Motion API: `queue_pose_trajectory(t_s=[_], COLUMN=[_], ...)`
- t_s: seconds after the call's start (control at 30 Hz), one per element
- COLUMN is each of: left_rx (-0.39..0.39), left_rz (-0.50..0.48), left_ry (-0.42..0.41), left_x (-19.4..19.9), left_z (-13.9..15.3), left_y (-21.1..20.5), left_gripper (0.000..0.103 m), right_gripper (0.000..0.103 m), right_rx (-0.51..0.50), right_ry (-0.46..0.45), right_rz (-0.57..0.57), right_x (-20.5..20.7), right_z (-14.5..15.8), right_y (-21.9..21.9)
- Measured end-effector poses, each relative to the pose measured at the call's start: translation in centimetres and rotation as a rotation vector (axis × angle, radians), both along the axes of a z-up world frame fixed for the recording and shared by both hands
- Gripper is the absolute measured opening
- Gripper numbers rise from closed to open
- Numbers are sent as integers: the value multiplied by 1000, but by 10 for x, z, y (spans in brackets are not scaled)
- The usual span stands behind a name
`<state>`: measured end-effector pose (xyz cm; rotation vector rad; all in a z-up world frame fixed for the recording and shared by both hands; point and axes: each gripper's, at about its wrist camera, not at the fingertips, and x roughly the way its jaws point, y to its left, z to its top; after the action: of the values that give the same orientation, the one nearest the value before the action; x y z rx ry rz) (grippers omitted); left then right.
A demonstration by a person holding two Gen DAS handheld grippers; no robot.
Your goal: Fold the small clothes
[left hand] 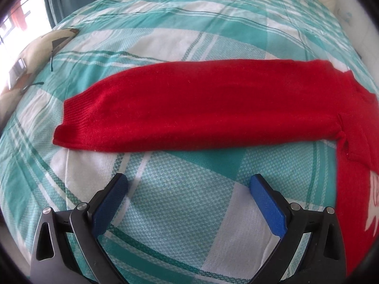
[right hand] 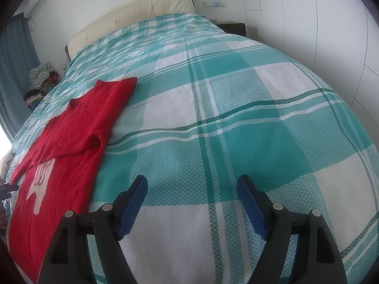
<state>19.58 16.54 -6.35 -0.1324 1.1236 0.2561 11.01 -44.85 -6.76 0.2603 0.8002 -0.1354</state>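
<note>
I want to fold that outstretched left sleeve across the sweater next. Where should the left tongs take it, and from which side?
Probably the ribbed cuff at the free end of the sleeve. It lies flat on the bedspread, stretched sideways in front of the open left tongs. Come from the near edge, angling left, and pinch the cuff's hem, then carry it over the sweater.

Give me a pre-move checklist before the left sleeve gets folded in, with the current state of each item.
1. Left hand-held gripper open and holding nothing: ok.
2. Right hand-held gripper open and holding nothing: ok.
3. Left sleeve stretched out flat on the bedspread: ok.
4. Ribbed cuff exposed and free to grasp: ok.
5. Right sleeve already folded across the sweater body: ok.
6. Bottom hem lying flat: cannot tell, out of view.
</note>
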Motion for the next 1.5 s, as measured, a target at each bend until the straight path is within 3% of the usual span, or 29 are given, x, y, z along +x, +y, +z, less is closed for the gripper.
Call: queue_pose_trajectory(t_s=[0.53, 1.27, 1.4, 1.5], left_rx=[23, 26, -12, -137], left_rz=[-19, -48, -69, -87], left_ry=[-21, -62, -127, -187], left_x=[-1, -8, -20, -30], left_z=[-8, 5, 17, 33], left_y=[-3, -9, -13, -4], left_gripper=[103, 102, 102, 102], right_gripper=[80, 85, 85, 86], right_rx=[-8, -38, -39, -41], right_ry=[7, 21, 23, 25], right_rz=[0, 11, 11, 14], right_x=[1, 4, 4, 4], right_z=[-3, -7, -7, -7], right_y=[1, 6, 6, 6])
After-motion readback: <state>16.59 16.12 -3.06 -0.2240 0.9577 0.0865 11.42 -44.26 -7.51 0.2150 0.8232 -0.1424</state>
